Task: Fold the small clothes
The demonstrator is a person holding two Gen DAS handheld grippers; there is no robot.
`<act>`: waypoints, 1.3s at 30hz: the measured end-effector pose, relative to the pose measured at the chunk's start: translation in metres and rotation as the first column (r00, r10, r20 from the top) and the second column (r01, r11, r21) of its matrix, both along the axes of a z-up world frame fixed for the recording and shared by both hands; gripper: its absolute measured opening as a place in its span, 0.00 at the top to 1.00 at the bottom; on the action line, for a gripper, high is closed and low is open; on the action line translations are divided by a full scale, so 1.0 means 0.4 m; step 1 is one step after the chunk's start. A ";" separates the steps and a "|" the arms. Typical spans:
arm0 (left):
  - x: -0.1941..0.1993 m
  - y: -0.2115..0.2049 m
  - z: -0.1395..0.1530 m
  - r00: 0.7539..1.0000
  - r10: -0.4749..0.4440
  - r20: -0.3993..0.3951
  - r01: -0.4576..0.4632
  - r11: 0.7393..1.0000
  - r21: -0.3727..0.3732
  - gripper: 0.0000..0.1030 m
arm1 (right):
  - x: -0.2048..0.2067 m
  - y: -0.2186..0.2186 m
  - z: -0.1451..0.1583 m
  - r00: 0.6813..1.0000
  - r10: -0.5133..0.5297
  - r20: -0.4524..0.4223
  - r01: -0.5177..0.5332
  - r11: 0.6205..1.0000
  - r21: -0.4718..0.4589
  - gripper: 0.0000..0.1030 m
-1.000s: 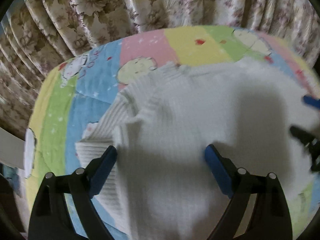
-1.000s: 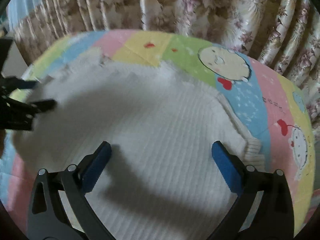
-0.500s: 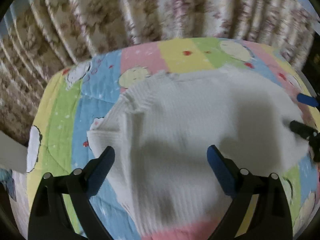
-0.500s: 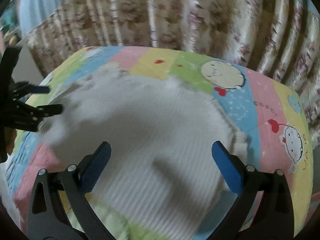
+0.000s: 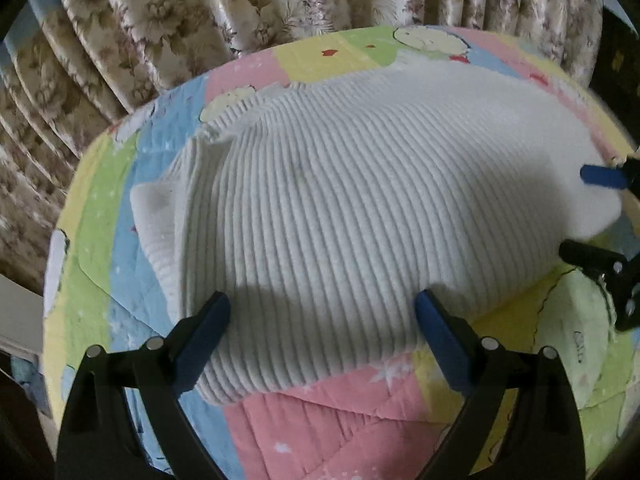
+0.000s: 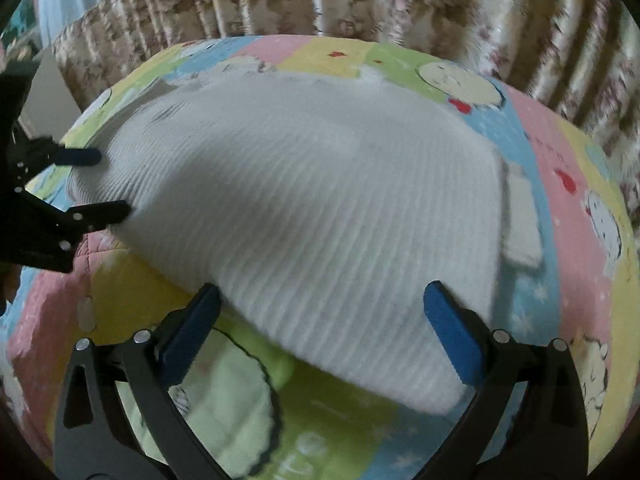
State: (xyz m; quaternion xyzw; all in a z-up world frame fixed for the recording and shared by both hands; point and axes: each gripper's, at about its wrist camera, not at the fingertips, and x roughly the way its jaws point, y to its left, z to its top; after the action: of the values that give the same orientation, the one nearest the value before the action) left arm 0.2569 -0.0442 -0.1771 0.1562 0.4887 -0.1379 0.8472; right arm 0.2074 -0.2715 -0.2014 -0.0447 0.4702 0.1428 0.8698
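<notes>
Now | both tools wide, empty | white sweater (image 5: 360, 216) lies farther ahead on quilt (image 5: 320, 432) than before

One garment, one quilt, one curtain, two grippers.

A single white ribbed knit sweater (image 5: 360, 216) lies on one pastel patchwork quilt (image 5: 320, 420), with one flowered curtain (image 5: 240, 8) at 12 o'clock behind it. Two sleeve cuffs show on the sweater: one at 9 o'clock in the left wrist view (image 5: 154, 216), one at 3 o'clock in the right wrist view (image 6: 520, 220). Two grippers are counted, the left gripper (image 5: 322, 334) and the right gripper (image 6: 322, 320), each with two blue-padded fingers (image 5: 200, 338) spread wide; in each view the other gripper's two fingers also appear at the edge, so four fingers per view.
</notes>
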 end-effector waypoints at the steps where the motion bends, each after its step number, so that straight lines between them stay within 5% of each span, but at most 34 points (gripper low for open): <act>1: 0.000 0.006 -0.002 1.000 -0.006 -0.004 0.006 1.000 -0.007 0.08 | -0.004 -0.018 -0.002 1.000 -0.002 -0.005 0.002 1.000 0.018 0.03; 13: 0.010 -0.015 0.054 0.999 0.034 -0.038 -0.036 0.997 -0.069 0.09 | -0.041 -0.075 0.065 0.999 0.036 0.007 -0.036 0.988 0.147 0.03; 21: 0.054 -0.095 0.090 0.996 0.078 -0.046 -0.083 0.990 -0.113 0.09 | -0.005 -0.168 0.132 0.990 -0.123 0.069 0.111 0.981 0.159 0.03; 30: 0.115 -0.190 0.022 0.990 0.120 -0.074 -0.125 0.990 -0.061 0.08 | 0.072 -0.299 0.062 0.948 -0.319 0.010 0.305 0.914 0.268 0.03; 39: 0.128 -0.198 0.001 0.991 0.120 -0.060 -0.122 0.992 -0.031 0.02 | 0.115 -0.248 -0.025 0.955 -0.280 -0.095 0.295 0.897 0.329 0.03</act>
State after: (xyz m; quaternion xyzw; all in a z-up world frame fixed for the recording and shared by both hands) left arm 0.3080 -0.1235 -0.1767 0.1075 0.5189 -0.0993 0.8422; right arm 0.2534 -0.3705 -0.2115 0.1790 0.4595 0.0927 0.8650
